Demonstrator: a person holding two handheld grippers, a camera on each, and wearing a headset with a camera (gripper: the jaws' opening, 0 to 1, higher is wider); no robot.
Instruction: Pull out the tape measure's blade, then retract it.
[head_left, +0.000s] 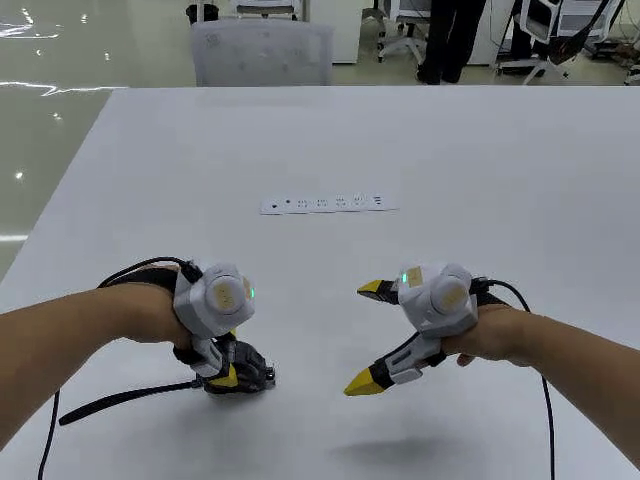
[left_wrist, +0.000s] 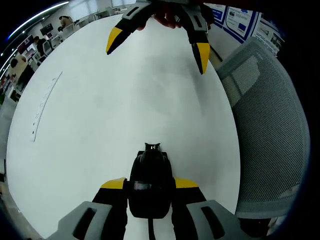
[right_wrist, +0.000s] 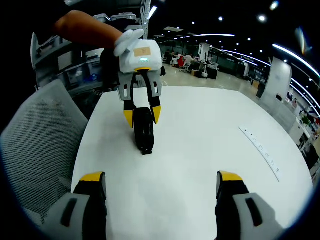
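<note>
1. Left claw (left_wrist: 149, 183), yellow-tipped, pinches the black plastic tape measure (left_wrist: 150, 167) by its sides; the case rests on the white tabletop (head_left: 420, 150).
2. Right claw (head_left: 365, 335) is spread wide, facing it, well apart.

Bare white table (head_left: 450, 170) lies between the right gripper (head_left: 363, 335), whose jaws stand wide apart, and the tape measure (right_wrist: 143, 126) clamped in the left gripper (left_wrist: 150, 184), so the way across is open. A black cable (head_left: 120, 398) trails on the surface left of that gripper. The power strip (head_left: 328, 203) (low and flat) lies well beyond both. A mesh chair (left_wrist: 270, 140) stands just past the table's edge on the person's side, and another chair (head_left: 262, 52) stands at the far end.
</note>
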